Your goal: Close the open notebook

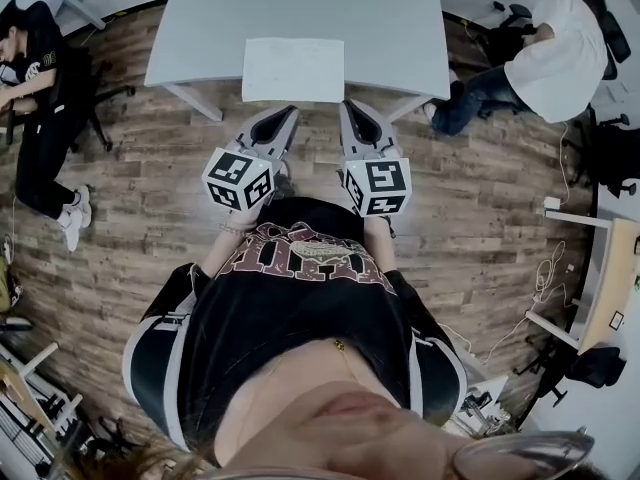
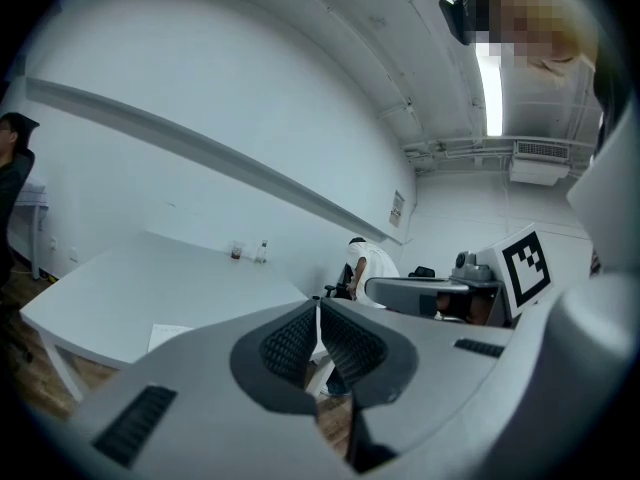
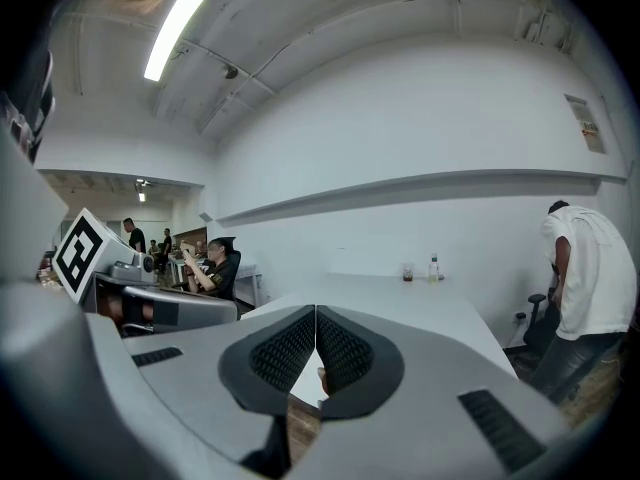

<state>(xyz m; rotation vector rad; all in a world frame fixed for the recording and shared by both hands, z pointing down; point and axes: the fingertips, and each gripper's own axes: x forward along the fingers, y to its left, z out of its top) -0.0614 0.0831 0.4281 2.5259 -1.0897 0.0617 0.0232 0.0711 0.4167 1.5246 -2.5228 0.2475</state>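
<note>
A big gray table (image 1: 300, 8) stands at the top middle, on a brown wood floor (image 1: 150, 178). At the upper right, a person in a white shirt (image 1: 560, 53) bends over. At the left edge, a person in black (image 1: 35, 88) sits by a chair (image 1: 85, 93). A cup (image 3: 408, 271) and a bottle (image 3: 434, 267) stand side by side at the table's far end.

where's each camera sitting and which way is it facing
Head view: on the person's head, looking steeply down at the table and notebook; shows their shirt, left gripper and right gripper.
Left gripper view: on the left gripper, looking across the table to the wall; shows its shut jaws.
Right gripper view: on the right gripper, facing likewise; shut jaws.
Shared: both gripper views show the bottle on the table.
</note>
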